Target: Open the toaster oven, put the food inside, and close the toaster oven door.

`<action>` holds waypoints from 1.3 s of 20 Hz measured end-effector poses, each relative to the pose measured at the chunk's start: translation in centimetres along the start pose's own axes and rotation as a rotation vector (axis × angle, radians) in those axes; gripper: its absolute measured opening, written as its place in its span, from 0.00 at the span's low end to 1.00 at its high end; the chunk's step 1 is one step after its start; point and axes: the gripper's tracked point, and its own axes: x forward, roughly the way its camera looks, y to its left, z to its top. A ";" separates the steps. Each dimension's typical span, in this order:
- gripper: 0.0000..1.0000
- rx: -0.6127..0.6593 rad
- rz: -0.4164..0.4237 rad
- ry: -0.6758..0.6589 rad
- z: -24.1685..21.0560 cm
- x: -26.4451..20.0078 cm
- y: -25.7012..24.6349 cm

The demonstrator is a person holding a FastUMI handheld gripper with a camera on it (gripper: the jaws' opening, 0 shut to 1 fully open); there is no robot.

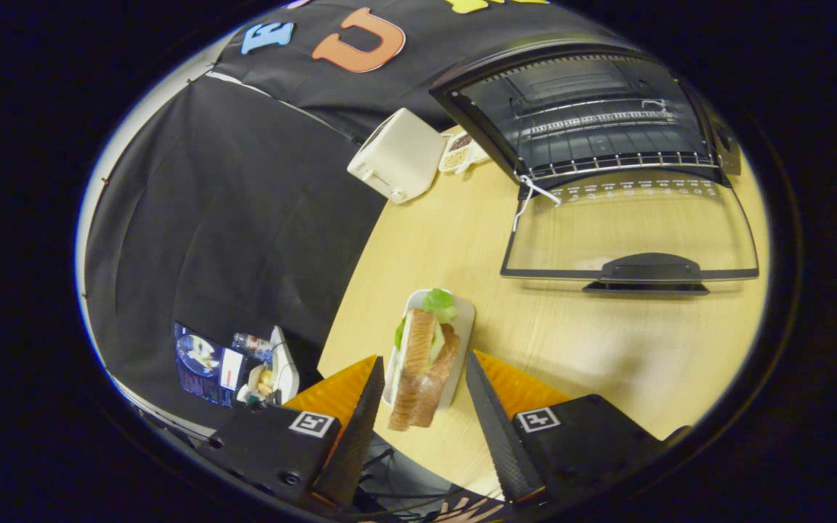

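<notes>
The claw [422,396] is spread wide, and the sandwich [424,367] sits right in the gap between its two fingers. Neither finger seems to be pressing on it, there's a sliver of space on both sides, so it's not pinching anything.

The sandwich is a couple of toasted bread slices standing on edge with some green lettuce poking out at the far end. It rests on a small white plate [462,327], which lies on the light wooden table [607,349], close to the table's near left edge.

Farther back and to the right is the oven [585,116], dark, with its door [633,232] already swung all the way down so it lies flat toward the near side. The door is glass, you can see the table's wood through it, and its dark handle [649,270] is on the edge nearest the claw. Inside the oven there's a wire rack [607,123]. A white cord or tie [535,192] hangs off the door's left hinge corner.

Left of the oven, at the far edge of the table, stands a white toaster [398,155], tilted as seen from here, and just beside it, between toaster and oven, a small white dish [460,154] with something grainy in its compartments, can't tell what exactly.

Sandwich and oven are well apart, bare table between them.
</notes>
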 end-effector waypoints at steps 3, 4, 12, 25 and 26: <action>0.63 0.000 -0.031 0.038 -0.7 1.1 -0.7; 0.58 0.023 -0.027 0.048 -1.1 1.2 -0.4; 0.38 0.104 0.015 0.019 -1.2 0.8 0.3; 0.36 0.286 0.251 -0.265 5.0 -4.7 0.6; 0.36 0.310 0.252 -0.309 6.1 -5.1 -0.4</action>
